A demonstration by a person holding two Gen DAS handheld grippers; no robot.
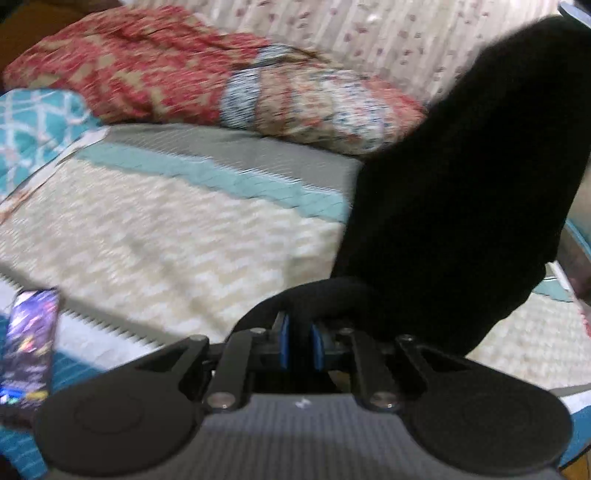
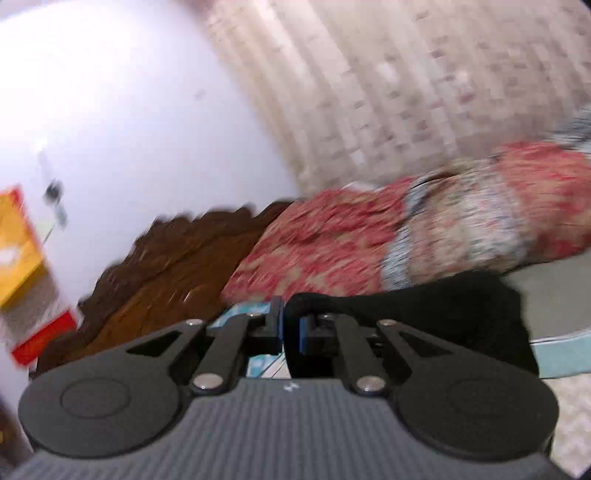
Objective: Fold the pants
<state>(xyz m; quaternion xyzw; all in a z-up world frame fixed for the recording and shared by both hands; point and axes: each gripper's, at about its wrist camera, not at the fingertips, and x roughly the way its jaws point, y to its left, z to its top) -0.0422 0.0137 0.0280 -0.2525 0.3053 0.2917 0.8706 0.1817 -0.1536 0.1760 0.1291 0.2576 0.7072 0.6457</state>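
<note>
The black pants (image 1: 461, 166) hang lifted above the bed, blurred, and stretch from the lower middle up to the top right of the left wrist view. My left gripper (image 1: 300, 341) is shut on a rolled edge of this cloth, whose fold bulges just beyond the blue pads (image 1: 283, 341). In the right wrist view the pants (image 2: 424, 314) run off to the right from my right gripper (image 2: 291, 330). That gripper is shut, with the black cloth pinched between its pads. The cloth hides both grippers' fingertips.
A cream bedspread (image 1: 155, 243) with a teal stripe lies below. Red patterned pillows (image 1: 155, 70) line the far side against a flowered curtain (image 1: 388, 33). A phone (image 1: 29, 347) lies at the bed's left edge. A carved wooden headboard (image 2: 155, 266) and a white wall (image 2: 129, 110) are at left.
</note>
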